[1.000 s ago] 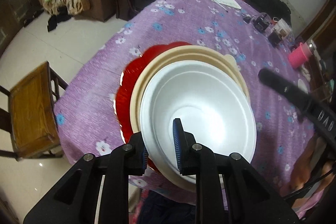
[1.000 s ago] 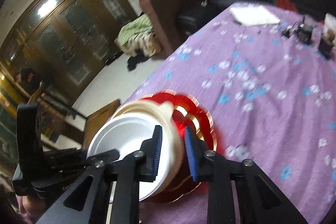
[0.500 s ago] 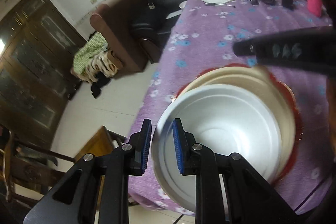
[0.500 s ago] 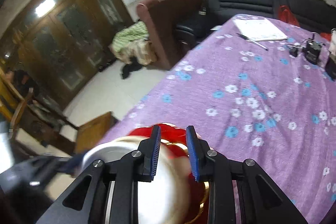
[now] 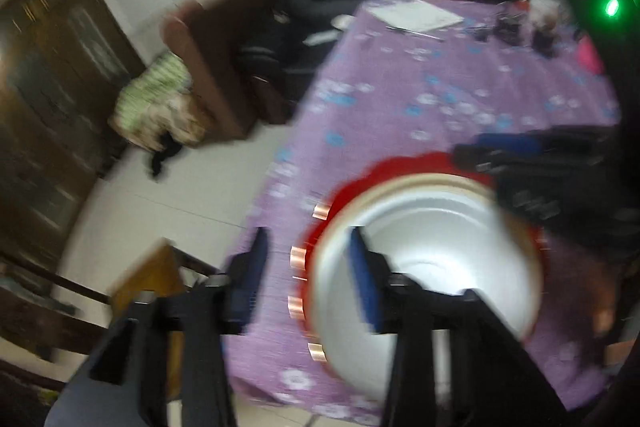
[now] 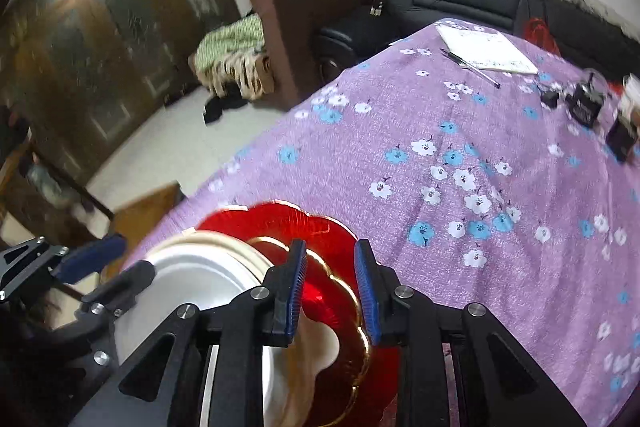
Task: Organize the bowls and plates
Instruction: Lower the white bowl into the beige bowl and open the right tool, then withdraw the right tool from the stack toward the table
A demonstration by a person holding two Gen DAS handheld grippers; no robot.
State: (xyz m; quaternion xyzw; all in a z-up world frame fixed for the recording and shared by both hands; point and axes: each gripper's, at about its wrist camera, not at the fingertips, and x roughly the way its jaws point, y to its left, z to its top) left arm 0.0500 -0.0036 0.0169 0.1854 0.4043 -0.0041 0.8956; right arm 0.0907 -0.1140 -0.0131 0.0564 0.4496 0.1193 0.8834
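Both grippers hover by the stacked dishes. Left gripper (image 5: 306, 279) stands wide, its right finger over the white bowl (image 5: 432, 267), its left finger clear of the rim; motion blur hides any contact. Right gripper (image 6: 330, 291) is parted too, straddling the gold scalloped rim of the red plate (image 6: 280, 223) without visibly pinching it. White bowl sits in a cream bowl (image 6: 236, 251) on the red plate at the near edge of the purple floral tablecloth (image 6: 460, 147); both views crop the stack. Across the cloth lie a notepad (image 6: 484, 51) and pen (image 6: 470, 68).
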